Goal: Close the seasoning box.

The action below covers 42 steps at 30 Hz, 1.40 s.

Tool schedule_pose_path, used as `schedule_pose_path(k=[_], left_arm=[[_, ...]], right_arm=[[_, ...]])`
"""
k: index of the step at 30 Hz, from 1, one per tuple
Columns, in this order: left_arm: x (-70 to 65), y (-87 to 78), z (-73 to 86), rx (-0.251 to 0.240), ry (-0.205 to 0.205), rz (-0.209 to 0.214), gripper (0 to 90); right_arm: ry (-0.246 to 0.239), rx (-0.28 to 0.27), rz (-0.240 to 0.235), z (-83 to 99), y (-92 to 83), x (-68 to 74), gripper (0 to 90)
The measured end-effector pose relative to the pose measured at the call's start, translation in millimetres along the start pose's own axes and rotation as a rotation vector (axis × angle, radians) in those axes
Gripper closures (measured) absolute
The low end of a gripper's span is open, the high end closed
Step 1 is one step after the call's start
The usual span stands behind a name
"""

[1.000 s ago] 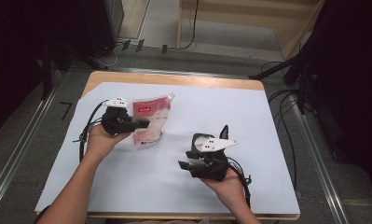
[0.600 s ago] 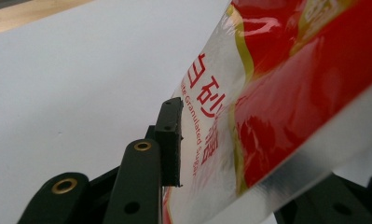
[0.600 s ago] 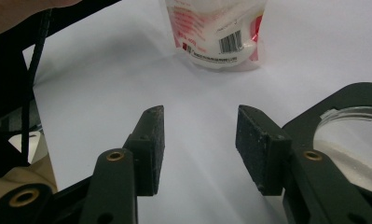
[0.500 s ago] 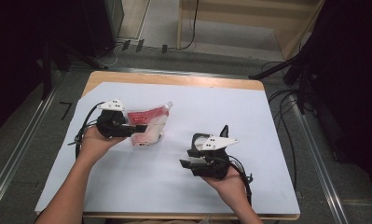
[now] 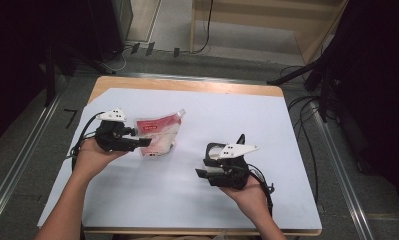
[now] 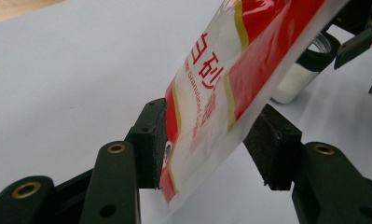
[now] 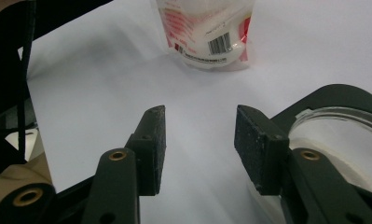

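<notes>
Since the sugar pouch hangs loose between the left hand-held gripper pads, w/ one pad beside its printed face and the other pad clear of it, it could slip out or flop onto the white worktop. Left jaws have just been opening, about halfway spread, pouch edge btwn them, not pinched. Pouch sits at the worktop's left side. Right hand-held gripper is spread too, nothing btwn its pads, a clear jar just beside one jaw

Bright even light, soft shadows — dark surroundings
</notes>
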<state>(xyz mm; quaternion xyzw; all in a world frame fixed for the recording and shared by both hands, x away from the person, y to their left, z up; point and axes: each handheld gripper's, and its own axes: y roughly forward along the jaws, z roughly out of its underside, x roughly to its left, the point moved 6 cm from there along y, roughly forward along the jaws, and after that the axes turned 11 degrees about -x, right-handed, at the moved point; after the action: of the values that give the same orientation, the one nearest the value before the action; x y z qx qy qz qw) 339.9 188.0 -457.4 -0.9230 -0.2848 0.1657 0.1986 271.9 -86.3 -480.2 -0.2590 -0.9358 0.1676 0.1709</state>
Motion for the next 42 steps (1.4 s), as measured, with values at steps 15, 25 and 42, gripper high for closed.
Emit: schedule_pose_path(k=[15,25,42], left_arm=[[0.8,-14.1,1.0,0.01,-0.022,-0.002,48.8],[5.8,-18.1,7.7,0.034,-0.024,-0.006,48.7],[2.0,-16.0,10.0,0.054,0.005,0.0,48.8]], right_arm=[[0.03,-0.001,-0.022,-11.0,-10.2,-3.4,64.9],[0.026,-0.007,-0.036,-24.6,-19.8,-5.4,85.4],[0.031,-0.054,0.024,-47.9,-58.8,-29.4,90.0]])
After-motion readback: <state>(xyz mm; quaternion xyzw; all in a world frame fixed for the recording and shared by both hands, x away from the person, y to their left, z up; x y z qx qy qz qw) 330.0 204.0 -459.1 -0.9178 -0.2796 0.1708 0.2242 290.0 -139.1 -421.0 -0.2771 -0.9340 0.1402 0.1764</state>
